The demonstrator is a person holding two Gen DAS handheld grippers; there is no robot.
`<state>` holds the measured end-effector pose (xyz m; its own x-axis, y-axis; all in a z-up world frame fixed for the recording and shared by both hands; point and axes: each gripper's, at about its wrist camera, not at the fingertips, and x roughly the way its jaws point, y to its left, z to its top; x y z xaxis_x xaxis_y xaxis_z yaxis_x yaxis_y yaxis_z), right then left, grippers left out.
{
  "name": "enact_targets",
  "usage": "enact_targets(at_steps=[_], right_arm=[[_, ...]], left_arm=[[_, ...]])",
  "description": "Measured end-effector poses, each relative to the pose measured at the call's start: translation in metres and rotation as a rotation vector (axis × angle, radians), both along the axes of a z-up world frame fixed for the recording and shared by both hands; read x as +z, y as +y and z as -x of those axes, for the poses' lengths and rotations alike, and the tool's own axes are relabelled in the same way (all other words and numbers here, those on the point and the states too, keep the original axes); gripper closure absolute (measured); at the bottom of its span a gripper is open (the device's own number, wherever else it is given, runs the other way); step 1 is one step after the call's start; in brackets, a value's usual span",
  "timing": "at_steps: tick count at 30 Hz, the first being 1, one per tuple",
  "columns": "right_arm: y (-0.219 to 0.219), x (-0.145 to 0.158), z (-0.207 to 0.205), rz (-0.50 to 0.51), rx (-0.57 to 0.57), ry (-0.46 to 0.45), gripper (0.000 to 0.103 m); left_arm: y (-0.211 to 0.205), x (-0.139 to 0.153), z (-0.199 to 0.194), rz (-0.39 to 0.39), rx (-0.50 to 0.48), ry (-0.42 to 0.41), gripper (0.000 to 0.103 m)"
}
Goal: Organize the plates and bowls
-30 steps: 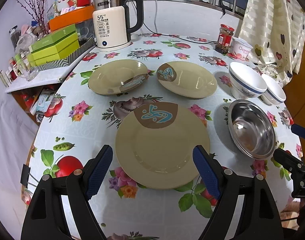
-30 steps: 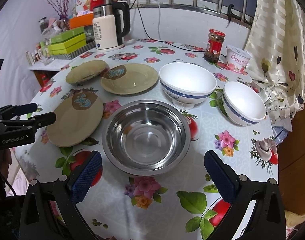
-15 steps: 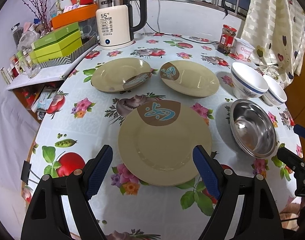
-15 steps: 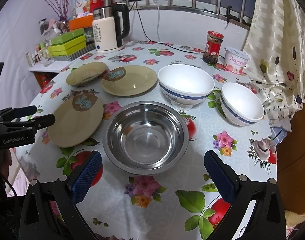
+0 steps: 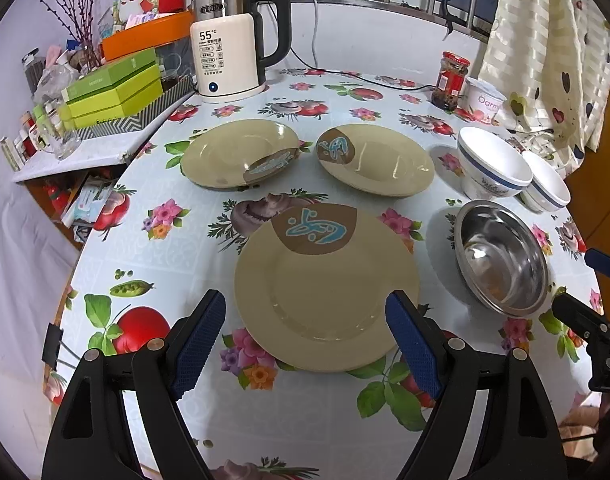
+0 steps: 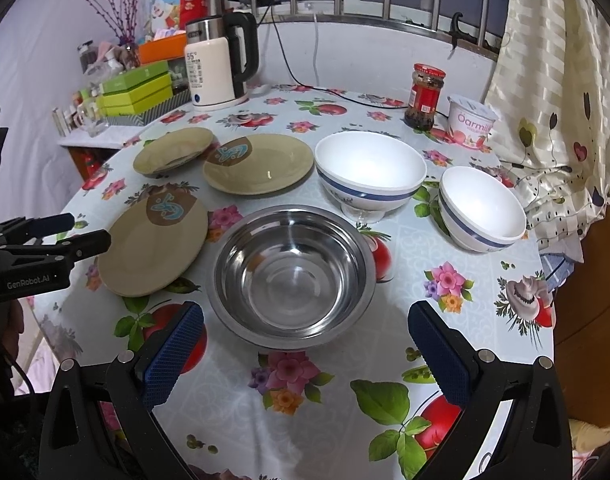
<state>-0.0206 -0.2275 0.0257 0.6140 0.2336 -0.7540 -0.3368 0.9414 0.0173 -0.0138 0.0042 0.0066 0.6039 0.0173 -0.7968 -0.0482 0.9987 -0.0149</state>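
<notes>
Pulled back and up a little since a second ago: left gripper (image 5: 305, 334) now farther from near plate (image 5: 327, 292), right gripper (image 6: 305, 354) farther from steel bowl (image 6: 291, 276). Nothing on table (image 6: 265, 400) shifted. Fingers wide apart on both, holding nothing. Sorting not started, probably lining up first grab.

Count:
- plates: three, near plate, far left plate (image 5: 239, 154), far right plate (image 5: 377, 160)
- bowls: three, steel bowl, big white bowl (image 6: 371, 176), small white bowl (image 6: 481, 208)

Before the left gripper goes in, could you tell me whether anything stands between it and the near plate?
Nothing visible does. The left gripper is open, and the near plate lies flat on the table straight ahead of its fingers. The steel bowl sits off to the right, apart from the plate.
</notes>
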Motion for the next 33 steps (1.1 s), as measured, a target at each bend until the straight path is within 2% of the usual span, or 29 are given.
enact_targets(at_steps=[33], right_arm=[[0.004, 0.002, -0.010, -0.012, 0.037, 0.001, 0.000]], left_arm=[[0.003, -0.001, -0.010, 0.022, -0.009, 0.003, 0.020]])
